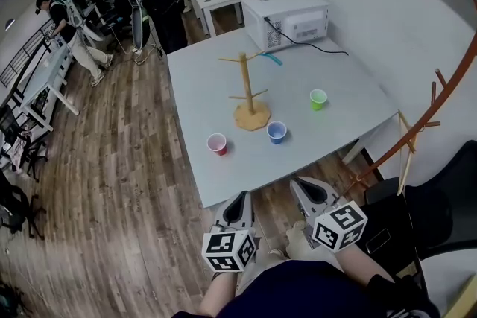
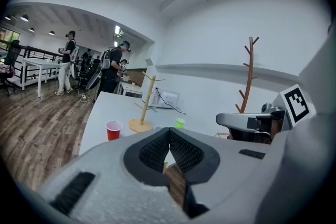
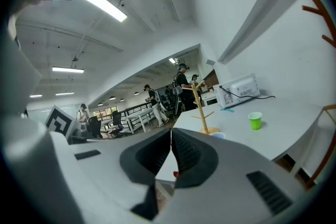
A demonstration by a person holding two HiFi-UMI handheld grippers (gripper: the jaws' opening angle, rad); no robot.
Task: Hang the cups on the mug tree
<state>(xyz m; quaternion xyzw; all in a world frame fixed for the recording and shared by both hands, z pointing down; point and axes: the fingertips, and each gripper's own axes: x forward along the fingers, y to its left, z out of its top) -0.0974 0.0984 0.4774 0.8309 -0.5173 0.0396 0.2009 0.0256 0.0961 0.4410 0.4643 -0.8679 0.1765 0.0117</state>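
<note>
A wooden mug tree (image 1: 250, 93) stands upright mid-table with bare pegs. Around it stand three cups: a red cup (image 1: 217, 144) near the front left, a blue cup (image 1: 276, 132) right of the tree's base, a green cup (image 1: 318, 99) farther right. My left gripper (image 1: 238, 206) and right gripper (image 1: 307, 194) hover just off the table's front edge, both shut and empty. From the left gripper view the mug tree (image 2: 145, 102), red cup (image 2: 113, 130) and green cup (image 2: 180, 123) show beyond the left gripper (image 2: 169, 131). Over the right gripper (image 3: 171, 132) appear the tree (image 3: 200, 107) and green cup (image 3: 255, 120).
A white microwave (image 1: 287, 18) with a black cable sits at the table's (image 1: 223, 182) far end. A brown coat stand (image 1: 440, 97) rises at the right. A dark chair (image 1: 436, 205) is beside me. Several people stand by desks at the back left on the wood floor.
</note>
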